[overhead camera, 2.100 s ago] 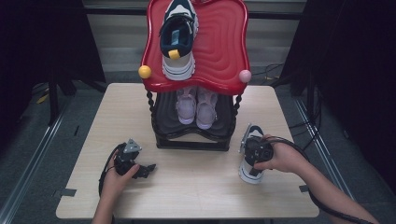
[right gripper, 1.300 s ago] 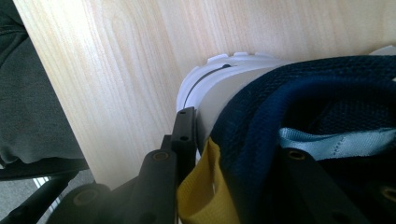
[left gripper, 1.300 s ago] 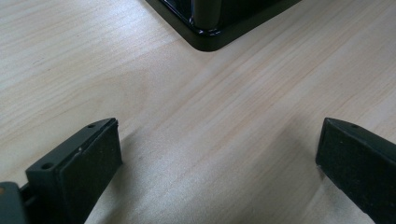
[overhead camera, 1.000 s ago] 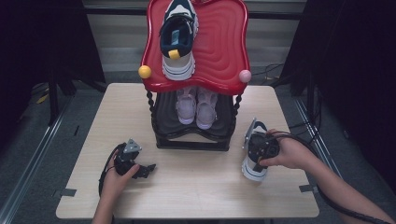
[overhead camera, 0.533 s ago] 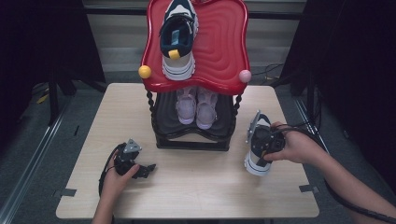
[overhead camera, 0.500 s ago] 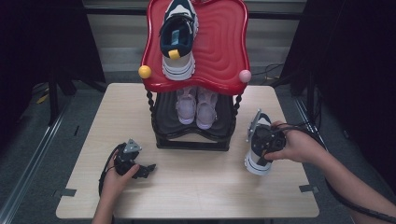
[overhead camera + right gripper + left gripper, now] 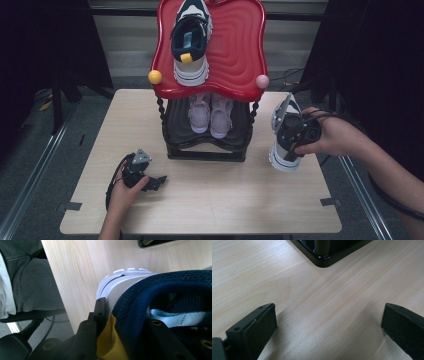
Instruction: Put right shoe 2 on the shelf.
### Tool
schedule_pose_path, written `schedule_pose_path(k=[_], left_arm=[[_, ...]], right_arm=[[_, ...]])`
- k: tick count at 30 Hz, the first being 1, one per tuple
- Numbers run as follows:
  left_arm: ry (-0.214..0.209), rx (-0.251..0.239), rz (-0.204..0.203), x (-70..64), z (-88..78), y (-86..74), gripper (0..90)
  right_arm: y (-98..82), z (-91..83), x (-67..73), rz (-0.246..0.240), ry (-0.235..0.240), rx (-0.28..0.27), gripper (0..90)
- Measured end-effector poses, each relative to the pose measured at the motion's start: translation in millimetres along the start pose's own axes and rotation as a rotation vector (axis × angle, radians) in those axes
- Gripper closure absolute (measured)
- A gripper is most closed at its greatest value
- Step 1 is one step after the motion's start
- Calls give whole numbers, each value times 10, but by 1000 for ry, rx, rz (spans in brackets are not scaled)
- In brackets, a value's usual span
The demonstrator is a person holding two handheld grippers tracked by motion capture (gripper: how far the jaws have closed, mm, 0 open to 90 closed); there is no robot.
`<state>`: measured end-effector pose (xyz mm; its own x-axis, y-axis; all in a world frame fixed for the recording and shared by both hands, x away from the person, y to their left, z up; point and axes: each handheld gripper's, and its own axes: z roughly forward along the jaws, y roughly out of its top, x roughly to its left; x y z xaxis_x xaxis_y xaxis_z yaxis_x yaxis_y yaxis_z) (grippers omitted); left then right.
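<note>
My right gripper point(image 7: 296, 134) is shut on the heel collar of a navy and white sneaker point(image 7: 285, 135) and holds it off the table at the right of the rack, toe tilted up toward the far side. In the right gripper view the sneaker point(image 7: 160, 297) has one jaw against its white heel and yellow tab, the other inside the navy collar. A matching sneaker point(image 7: 191, 40) lies on the red top tray point(image 7: 235, 50). My left gripper point(image 7: 152, 182) rests on the table at the front left, open, with bare wood between its fingers point(image 7: 259, 327).
A black two-tier rack point(image 7: 207, 145) stands mid-table with a pair of pale pink shoes point(image 7: 211, 114) on its lower shelf; its base corner point(image 7: 324, 260) lies just ahead of the left gripper. Yellow point(image 7: 155, 77) and pink point(image 7: 262, 81) knobs tip the tray's front corners.
My right gripper has lifted the navy sneaker off the table and carried it up and slightly right, tilting it. The left gripper has stayed put.
</note>
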<state>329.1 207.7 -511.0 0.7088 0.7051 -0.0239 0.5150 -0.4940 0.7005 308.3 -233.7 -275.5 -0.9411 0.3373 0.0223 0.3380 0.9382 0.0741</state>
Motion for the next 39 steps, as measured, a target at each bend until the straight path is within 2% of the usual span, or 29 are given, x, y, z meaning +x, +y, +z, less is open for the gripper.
schedule_pose_path(k=[10,20,25,33,39], left_arm=[[0,3,4,2,-2,0,0],[1,-1,4,2,1,-1,0],[1,4,10,5,-2,-1,0],[2,-1,5,2,0,-1,0],[1,3,9,4,-1,-1,0]], right_arm=[[97,-670,35,0,-56,-8,725],[241,-1345,47,-3,-156,-7,731],[333,-1641,49,-5,-207,15,731],[585,-1985,34,-28,-271,-8,732],[815,-2034,-12,-58,-314,-15,732]])
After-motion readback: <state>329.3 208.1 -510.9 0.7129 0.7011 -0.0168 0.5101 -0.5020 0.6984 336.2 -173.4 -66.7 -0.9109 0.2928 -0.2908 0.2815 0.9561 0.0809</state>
